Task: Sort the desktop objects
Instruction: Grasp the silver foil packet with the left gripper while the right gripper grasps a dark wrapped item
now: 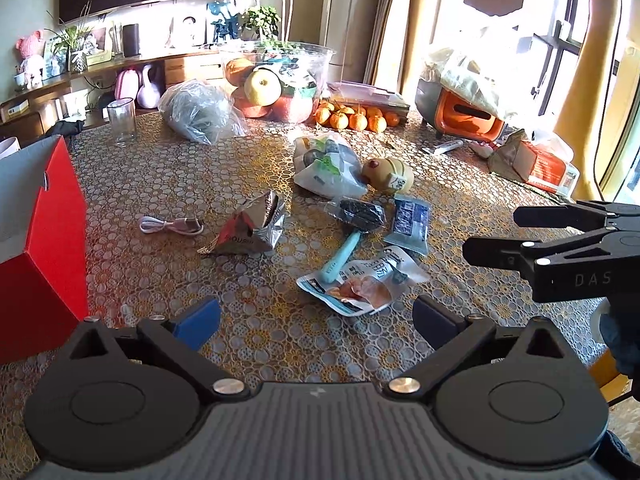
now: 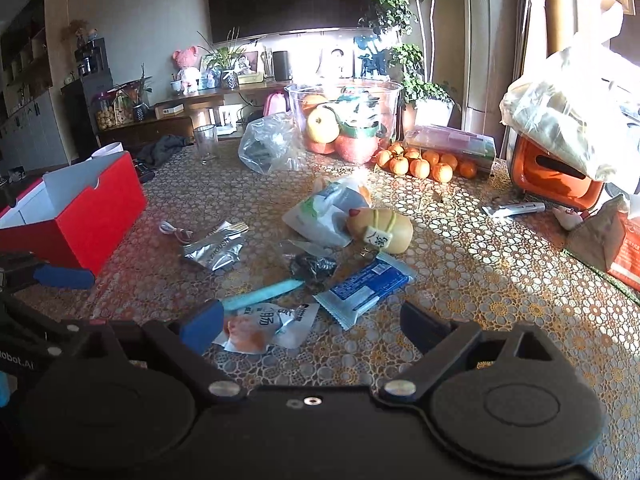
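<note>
Clutter for sorting, mid-surface: snack sachet (image 1: 362, 286) nearest both claws, with the teal handle (image 1: 340, 258) of a dark-headed brush lying across its upper edge; blue wrapper (image 1: 410, 218) just beside the brush head; crumpled foil bag (image 1: 254, 226) and coiled white cable (image 1: 170, 225) further left; white pouch (image 1: 328, 168) and yellow toy (image 1: 390, 174) touching each other behind.

Receptacle: red box (image 2: 76, 210), lid off, white inside, at the left edge of the surface (image 1: 168, 184). Likely set there to receive sorted items, within reach of the left hand.

Left claw (image 1: 316, 318): jaws spread wide, nothing between them, aimed down at bare cloth short of the sachet.

Right claw (image 2: 310, 326): jaws spread, nothing gripped; the sachet lies under its left pad in view, contact uncertain. Both held open and low, probably readied for a first pick; no item has been lifted yet.

Background, apparently not for sorting: clear fruit bowl (image 1: 280, 80), loose oranges (image 1: 352, 118), drinking glass (image 1: 121, 120), orange appliance under plastic sheeting.

Obscured or doubtful:
- box floor hidden by its near wall; contents unknown.
- brush head wrapped in clear film, form indistinct.
- sachet print partly covered by the handle and the right pad.
- right surface edge washed out by window glare.
- grey plastic bag's contents unreadable.
</note>
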Available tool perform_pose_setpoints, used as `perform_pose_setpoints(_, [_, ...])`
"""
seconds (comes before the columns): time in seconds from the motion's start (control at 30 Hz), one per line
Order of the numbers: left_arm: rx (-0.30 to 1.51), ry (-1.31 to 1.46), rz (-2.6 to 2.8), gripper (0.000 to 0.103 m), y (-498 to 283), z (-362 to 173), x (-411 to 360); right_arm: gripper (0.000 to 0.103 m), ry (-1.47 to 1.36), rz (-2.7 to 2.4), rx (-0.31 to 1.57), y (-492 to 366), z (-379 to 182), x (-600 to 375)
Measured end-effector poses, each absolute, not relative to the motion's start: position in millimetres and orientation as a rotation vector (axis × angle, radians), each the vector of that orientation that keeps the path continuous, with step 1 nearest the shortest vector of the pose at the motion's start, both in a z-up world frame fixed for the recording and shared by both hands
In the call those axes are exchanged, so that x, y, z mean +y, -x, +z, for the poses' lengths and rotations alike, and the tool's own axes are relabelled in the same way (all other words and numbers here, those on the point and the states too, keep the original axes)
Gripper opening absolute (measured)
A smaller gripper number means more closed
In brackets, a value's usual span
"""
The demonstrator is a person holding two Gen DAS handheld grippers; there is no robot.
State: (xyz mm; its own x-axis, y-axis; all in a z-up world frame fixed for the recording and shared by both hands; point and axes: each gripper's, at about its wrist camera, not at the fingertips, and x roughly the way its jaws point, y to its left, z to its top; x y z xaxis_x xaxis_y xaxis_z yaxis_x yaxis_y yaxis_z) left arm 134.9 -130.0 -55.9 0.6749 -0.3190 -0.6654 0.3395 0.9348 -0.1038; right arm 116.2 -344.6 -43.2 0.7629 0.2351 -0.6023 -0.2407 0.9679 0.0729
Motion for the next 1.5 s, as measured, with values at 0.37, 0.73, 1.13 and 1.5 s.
perform_pose_setpoints(0.37, [0.747,-0.045,-0.339,0.103,-191.2,-79.7,-135.1,0.095,0.007,0.268,0.694,-164.6,-71.3,-345.6])
perform_pose_setpoints(0.73, [0.75,-0.043,-0.327,0.103,-240.7,-100.7,-129.2,0.09,0.037,0.306,0.713,-207.5,-90.9,-329.2])
perform_pose_setpoints(1.13, [0.735,-0.031,-0.311,0.103,-258.9,-114.6,-124.6,0.082,0.048,0.33,0.73,-228.0,-106.2,-318.3])
perform_pose_setpoints(1.5, [0.708,-0.034,-0.308,0.101,-263.1,-116.0,-126.7,0.07,0.034,0.326,0.731,-235.0,-110.6,-317.3])
